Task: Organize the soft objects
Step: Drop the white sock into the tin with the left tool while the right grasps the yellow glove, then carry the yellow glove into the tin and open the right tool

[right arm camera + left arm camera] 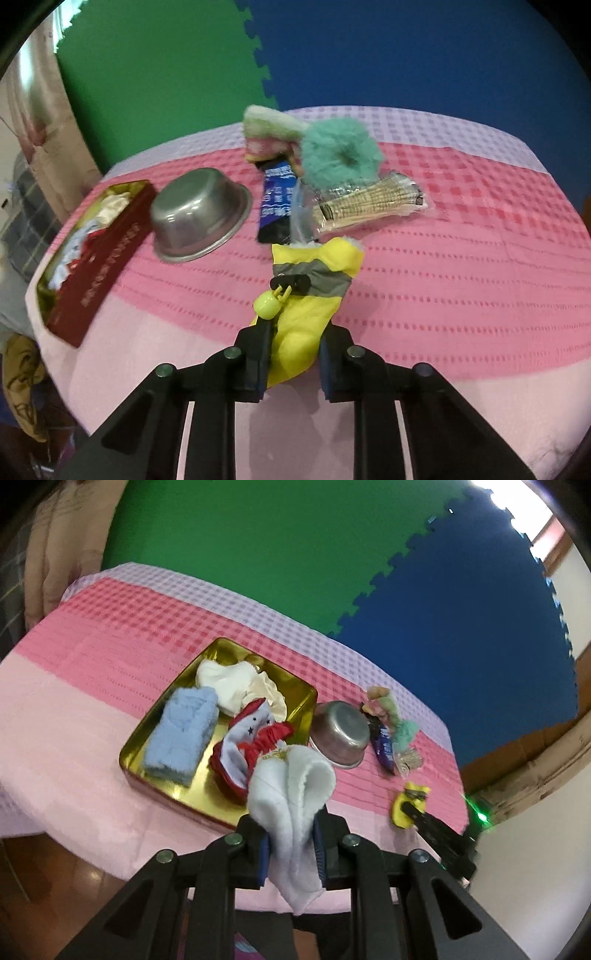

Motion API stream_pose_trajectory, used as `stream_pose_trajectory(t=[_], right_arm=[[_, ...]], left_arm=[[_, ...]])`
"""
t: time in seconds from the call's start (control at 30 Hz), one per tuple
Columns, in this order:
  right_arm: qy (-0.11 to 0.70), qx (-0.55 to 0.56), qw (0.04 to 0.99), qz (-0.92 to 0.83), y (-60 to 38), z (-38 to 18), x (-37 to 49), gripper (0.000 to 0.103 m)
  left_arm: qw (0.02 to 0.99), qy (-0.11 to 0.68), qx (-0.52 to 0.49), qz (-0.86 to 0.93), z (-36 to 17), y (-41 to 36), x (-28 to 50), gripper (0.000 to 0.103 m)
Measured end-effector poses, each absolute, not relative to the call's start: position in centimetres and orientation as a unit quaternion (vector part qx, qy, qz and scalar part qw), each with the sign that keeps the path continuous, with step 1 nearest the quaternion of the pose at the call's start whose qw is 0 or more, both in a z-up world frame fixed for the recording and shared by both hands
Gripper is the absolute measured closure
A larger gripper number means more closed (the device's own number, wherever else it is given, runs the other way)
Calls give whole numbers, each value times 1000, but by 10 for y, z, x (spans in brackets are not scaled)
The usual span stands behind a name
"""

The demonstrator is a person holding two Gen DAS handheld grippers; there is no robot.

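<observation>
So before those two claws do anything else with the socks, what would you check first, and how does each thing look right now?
1. Left claw has a firm hold on the white sock: ok, pinched between both pads.
2. Right claw has the yellow sock: ok, it sits between the fingers.
3. Gold tin has room: ok, bare floor shows at the near edge beside the blue towel.
4. Metal bowl clear of the path to the tin: cannot tell, it sits right beside the tin.
5. Green fluffy scrunchie put away: not ok, it lies on the cloth.
</observation>
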State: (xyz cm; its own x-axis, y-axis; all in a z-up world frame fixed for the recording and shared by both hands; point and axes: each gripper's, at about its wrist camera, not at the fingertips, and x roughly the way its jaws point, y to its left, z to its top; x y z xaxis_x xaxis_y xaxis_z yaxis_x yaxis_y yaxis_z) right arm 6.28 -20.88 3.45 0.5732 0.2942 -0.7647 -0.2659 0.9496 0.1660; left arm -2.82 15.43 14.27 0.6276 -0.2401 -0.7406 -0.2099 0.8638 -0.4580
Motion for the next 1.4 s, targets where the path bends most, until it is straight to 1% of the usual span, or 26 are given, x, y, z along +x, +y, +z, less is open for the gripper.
stream_pose_trajectory(t=[0.13, 0.23, 0.37, 0.43, 0.63, 0.73, 0.77, 0.83, 0.87, 0.9, 0.97, 1.0, 1.13, 1.2, 1.27, 1.3, 1.33, 1.4], right_arm=[[428, 12, 890, 155, -214, 35, 49, 84], [439, 22, 886, 148, -219, 27, 53, 84], [438, 30, 887, 144, -224, 26, 56, 84], [439, 32, 886, 144, -224, 25, 56, 84], [438, 29, 886, 148, -223, 24, 58, 84], [438, 31, 886, 149, -225, 24, 58, 84], [439, 32, 886, 149, -224, 24, 58, 84], [440, 31, 885, 149, -224, 24, 59, 84], [440, 30, 885, 149, -223, 23, 59, 84], [441, 29, 885, 149, -223, 23, 59, 84], [441, 29, 885, 148, -223, 23, 59, 84], [441, 28, 885, 148, -222, 23, 59, 84], [442, 28, 884, 149, -223, 23, 60, 84], [442, 29, 884, 150, -223, 23, 60, 84], [444, 30, 883, 148, -224, 23, 61, 84], [445, 28, 883, 146, -223, 24, 60, 84], [445, 27, 883, 148, -220, 28, 58, 84], [436, 28, 885, 162, -213, 40, 53, 84]], left_arm=[[875, 438, -205, -18, 142, 143, 4, 84], [885, 437, -162, -24, 143, 133, 39, 84], [886, 443, -129, -35, 136, 125, 87, 84], [887, 450, -97, -28, 127, 122, 109, 84], [868, 489, -80, -37, 94, 128, 159, 82], [859, 505, -75, -47, 80, 132, 173, 75], [856, 510, -72, -42, 76, 133, 177, 72], [855, 512, -74, -42, 73, 134, 181, 61], [853, 515, -73, -37, 72, 134, 182, 58], [851, 519, -72, -29, 73, 135, 183, 55], [855, 511, -82, -25, 81, 137, 178, 55], [862, 498, -91, -24, 90, 138, 171, 55], [889, 444, -113, -13, 127, 142, 133, 50], [901, 416, -127, -4, 142, 147, 104, 49], [916, 374, -140, 20, 151, 154, 63, 46], [919, 367, -142, 31, 152, 156, 48, 42], [919, 364, -144, 42, 151, 158, 27, 40], [915, 374, -141, 60, 142, 160, -7, 40]])
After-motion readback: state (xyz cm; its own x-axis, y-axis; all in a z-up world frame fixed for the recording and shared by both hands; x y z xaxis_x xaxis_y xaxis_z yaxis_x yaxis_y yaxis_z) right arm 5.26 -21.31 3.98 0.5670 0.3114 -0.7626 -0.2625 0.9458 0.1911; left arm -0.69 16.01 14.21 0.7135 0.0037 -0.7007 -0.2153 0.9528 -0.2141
